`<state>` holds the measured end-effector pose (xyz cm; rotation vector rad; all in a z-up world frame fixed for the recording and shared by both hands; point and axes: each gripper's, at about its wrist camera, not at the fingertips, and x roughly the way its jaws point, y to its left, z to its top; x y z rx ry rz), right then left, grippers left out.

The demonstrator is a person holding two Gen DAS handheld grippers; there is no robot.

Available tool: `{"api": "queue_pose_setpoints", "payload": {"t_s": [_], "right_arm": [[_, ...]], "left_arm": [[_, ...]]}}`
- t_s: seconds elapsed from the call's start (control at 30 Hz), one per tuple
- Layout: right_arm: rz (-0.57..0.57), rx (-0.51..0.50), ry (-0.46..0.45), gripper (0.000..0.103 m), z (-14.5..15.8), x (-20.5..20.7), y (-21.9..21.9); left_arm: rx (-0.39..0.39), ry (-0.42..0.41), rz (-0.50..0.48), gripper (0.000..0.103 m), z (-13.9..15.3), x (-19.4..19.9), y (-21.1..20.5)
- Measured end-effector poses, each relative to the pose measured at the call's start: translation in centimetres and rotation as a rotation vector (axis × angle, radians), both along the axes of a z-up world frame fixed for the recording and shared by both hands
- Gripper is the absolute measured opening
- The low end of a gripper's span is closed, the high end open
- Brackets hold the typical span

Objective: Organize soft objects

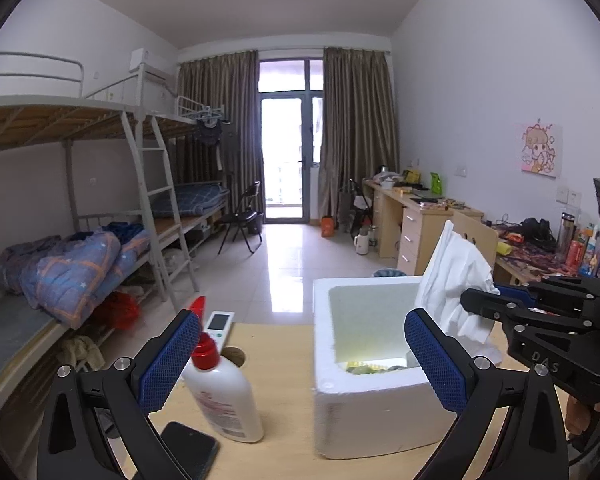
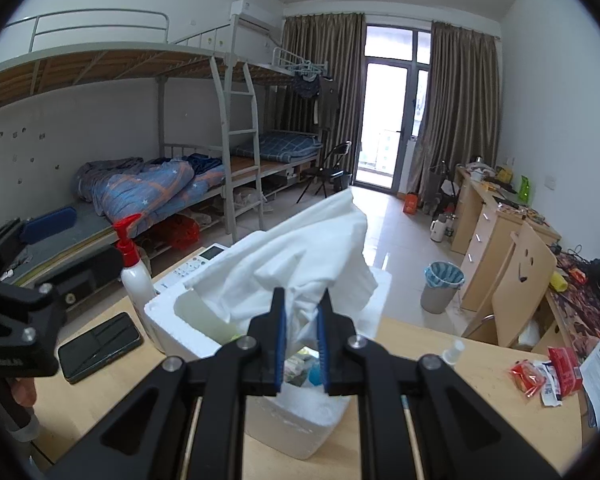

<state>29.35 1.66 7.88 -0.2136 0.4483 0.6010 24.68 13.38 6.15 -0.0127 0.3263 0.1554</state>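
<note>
A white cloth (image 2: 300, 256) hangs over the white foam box (image 2: 160, 312) on the wooden table. My right gripper (image 2: 301, 320) is shut on the cloth's lower part, holding it above the box opening. In the left wrist view the cloth (image 1: 456, 276) drapes at the box's right rim, pinched by the right gripper (image 1: 476, 304). My left gripper (image 1: 300, 356) is open and empty, its fingers on either side of the foam box (image 1: 380, 416). Small coloured items lie at the box's bottom.
A white lotion bottle with a red pump (image 1: 220, 384), a black phone (image 1: 190, 448) and a white remote (image 1: 220, 326) lie left of the box. Snack packets (image 2: 540, 372) and a small bottle (image 2: 452, 352) lie on the right. A chair (image 2: 516, 280) stands beyond the table.
</note>
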Motion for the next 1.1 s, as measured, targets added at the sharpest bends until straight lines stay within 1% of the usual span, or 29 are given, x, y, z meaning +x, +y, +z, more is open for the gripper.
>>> {"api": "queue_pose_setpoints", "payload": {"t_s": [0.2,0.33,0.4,0.47,0.53,0.57,0.63,0.7,0.83,1.1], "right_arm": [[0.023,-0.004,0.01,0.017,-0.1,0.8,1.0],[0.017,-0.014,0.019,0.017,-0.5,1.4,1.6],[0.018,-0.012,0.037,0.018,-0.7,1.8,1.8],[0.019,-0.011,0.046,0.024,-0.9,2.1,1.9],[0.021,-0.008,0.049,0.04,-0.9,2.4,2.0],[0.021,-0.009,0.048,0.043,-0.9,2.4,2.0],[0.004,-0.012,0.046,0.066,-1.0,2.5,2.0],[-0.011,-0.01,0.043,0.076,-1.0,2.5,1.9],[-0.01,0.006,0.054,0.076,-0.8,2.6,1.6],[-0.029,0.008,0.035,0.076,0.2,1.1,1.1]], "left_arm": [[-0.013,0.0,0.018,0.102,-0.1,-0.2,1.1],[-0.013,0.001,0.036,0.102,-0.1,-0.2,1.6],[-0.018,-0.001,0.039,0.102,-0.2,-0.4,1.8],[-0.019,0.001,0.044,0.102,-0.3,-0.4,2.0],[-0.022,0.004,0.042,0.102,-0.3,-0.3,2.3],[-0.023,0.003,0.043,0.102,-0.3,-0.3,2.4],[-0.023,0.003,0.041,0.102,-0.4,-0.3,2.4],[-0.025,0.004,0.042,0.102,-0.4,-0.3,2.5],[-0.022,0.008,0.041,0.102,-0.5,-0.3,2.5],[-0.016,0.005,0.032,0.102,-0.3,-0.6,2.0]]}}
